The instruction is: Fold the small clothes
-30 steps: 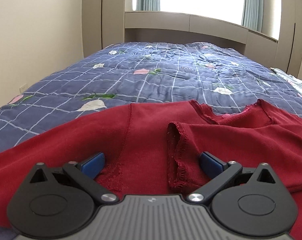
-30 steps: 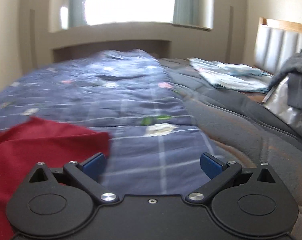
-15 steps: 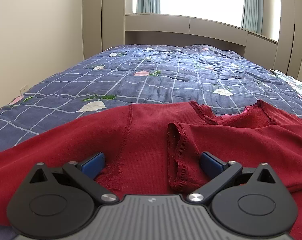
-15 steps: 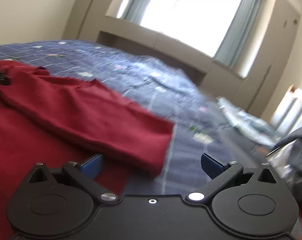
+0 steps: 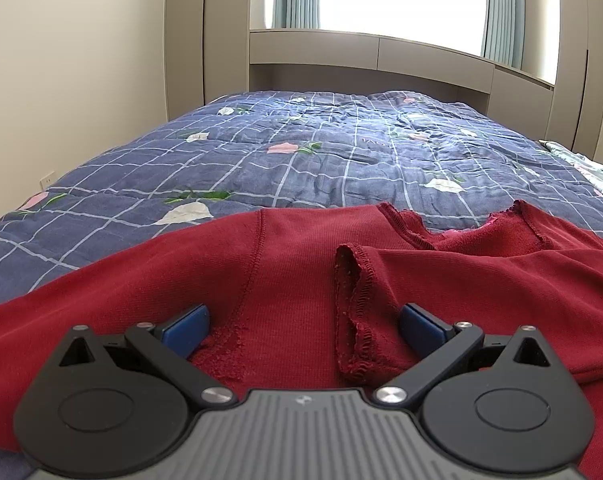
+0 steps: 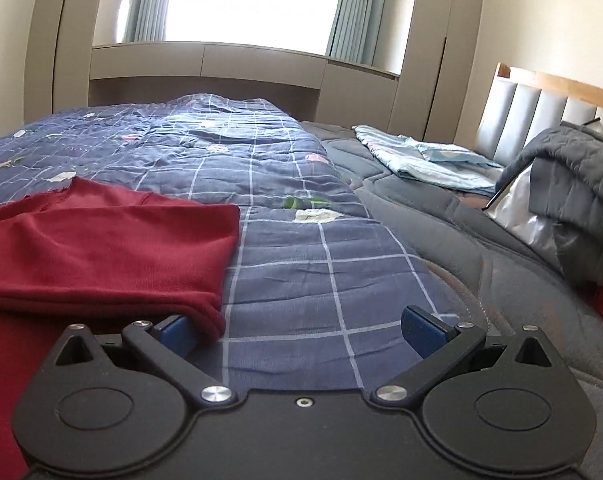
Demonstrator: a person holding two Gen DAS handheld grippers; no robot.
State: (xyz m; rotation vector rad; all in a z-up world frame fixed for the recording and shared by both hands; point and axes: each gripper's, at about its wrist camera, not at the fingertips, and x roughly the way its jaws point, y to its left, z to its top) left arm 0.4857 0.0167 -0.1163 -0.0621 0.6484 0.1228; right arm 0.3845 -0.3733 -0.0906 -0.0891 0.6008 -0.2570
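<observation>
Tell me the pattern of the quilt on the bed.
Navy quilt: white grid lines with scattered flowers, clearest in the left wrist view.

place: home bedroom | cues: quilted bed, headboard, curtained window

I can read no text anywhere; only a small, illegible emblem on my left gripper's grey ribbed housing.

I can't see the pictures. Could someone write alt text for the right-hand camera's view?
Open tongs with blue pads sit low over a bed, and a folded dark red garment lies at the left, its edge draped over the left pad. A blue checked quilt with flowers covers the bed. To the right lie a pale blue cloth and a grey padded jacket by the headboard.
</observation>
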